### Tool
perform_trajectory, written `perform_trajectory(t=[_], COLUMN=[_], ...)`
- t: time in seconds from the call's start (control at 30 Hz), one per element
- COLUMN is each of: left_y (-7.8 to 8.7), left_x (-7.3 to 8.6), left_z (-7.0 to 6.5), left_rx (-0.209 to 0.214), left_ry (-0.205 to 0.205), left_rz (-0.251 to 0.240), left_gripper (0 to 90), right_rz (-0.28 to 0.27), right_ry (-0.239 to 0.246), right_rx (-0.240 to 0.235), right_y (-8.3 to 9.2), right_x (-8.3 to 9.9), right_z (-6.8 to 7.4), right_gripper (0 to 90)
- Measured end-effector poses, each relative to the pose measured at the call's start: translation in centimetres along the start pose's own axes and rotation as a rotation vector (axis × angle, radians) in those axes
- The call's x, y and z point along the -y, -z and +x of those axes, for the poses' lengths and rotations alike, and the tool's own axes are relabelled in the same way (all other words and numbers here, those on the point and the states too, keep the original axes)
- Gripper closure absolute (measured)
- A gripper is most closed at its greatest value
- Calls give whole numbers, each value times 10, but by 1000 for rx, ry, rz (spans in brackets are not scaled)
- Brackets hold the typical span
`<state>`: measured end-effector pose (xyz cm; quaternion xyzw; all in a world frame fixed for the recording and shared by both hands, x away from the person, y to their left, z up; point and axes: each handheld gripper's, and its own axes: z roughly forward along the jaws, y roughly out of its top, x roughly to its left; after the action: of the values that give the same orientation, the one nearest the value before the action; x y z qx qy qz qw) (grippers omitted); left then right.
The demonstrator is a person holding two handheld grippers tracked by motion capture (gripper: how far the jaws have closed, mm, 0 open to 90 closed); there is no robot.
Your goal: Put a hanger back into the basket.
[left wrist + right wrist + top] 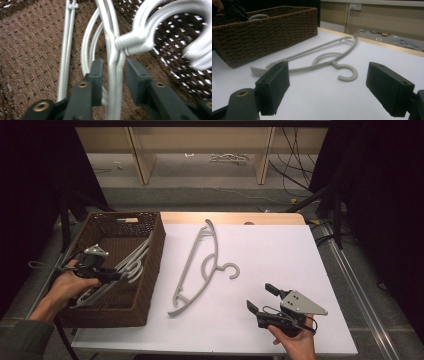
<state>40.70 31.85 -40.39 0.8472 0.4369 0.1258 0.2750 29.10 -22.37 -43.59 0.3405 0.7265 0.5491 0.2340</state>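
Note:
A grey plastic hanger (pixel 200 265) lies flat on the white tabletop (pixel 270 255), its hook toward the right. Several more pale hangers (pixel 132 260) lie in the brown wicker basket (pixel 152 265) at the left. My left gripper (pixel 117 276) reaches into the basket. In the left gripper view its jaws (pixel 115 72) stand a little apart on either side of a hanger's neck (pixel 115 62), just below the hook (pixel 160 22), and the pads do not press on it. My right gripper (pixel 260 296) hovers open near the table's front right. It faces the grey hanger (pixel 324 60), and nothing is between its jaws.
The basket (pixel 267 32) stands at the table's left edge and its woven floor (pixel 30 50) shows under the hangers. A wooden strip (pixel 230 218) borders the table's far side. Beyond it are shelf legs and loose cables (pixel 290 175) on the floor.

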Motion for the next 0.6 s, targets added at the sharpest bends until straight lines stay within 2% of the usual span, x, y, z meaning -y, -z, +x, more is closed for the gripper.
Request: perform_trajectory(t=[0.13,0.17,0.27,0.33,0.37,0.43,0.53,0.57,0.6], left_y=[10,12,21,29,34,38,44,44,45], left_x=[-4,-6,-11,-16,-19,-22,-29,-31,-33], left_z=[-6,-8,-13,-18,-23,-30,-45,-51,-57], left_rx=[-7,-9,-6,4,15,20,8,4,3], left_ry=[1,14,33,53,68,72,82,110,113], left_rz=[-60,-84,-126,-147,-173,-203,-251,-292,-302], left_gripper=[601,586,539,490,472,453,398,387,372], right_rz=[-10,-13,-12,-12,-13,-7,-24,-9,-5], right_ry=[-2,-3,-2,-1,-4,1,-3,-4,1], right_rx=[2,-13,3,-10,-10,4,-11,-8,-2], right_y=[-1,-2,-1,-2,-2,-1,-3,-1,0], right_x=[0,0,0,0,1,0,1,0,-1], right_z=[0,0,0,0,0,-1,0,1,0], right_gripper=[200,200,200,199,199,199,199,199,199])
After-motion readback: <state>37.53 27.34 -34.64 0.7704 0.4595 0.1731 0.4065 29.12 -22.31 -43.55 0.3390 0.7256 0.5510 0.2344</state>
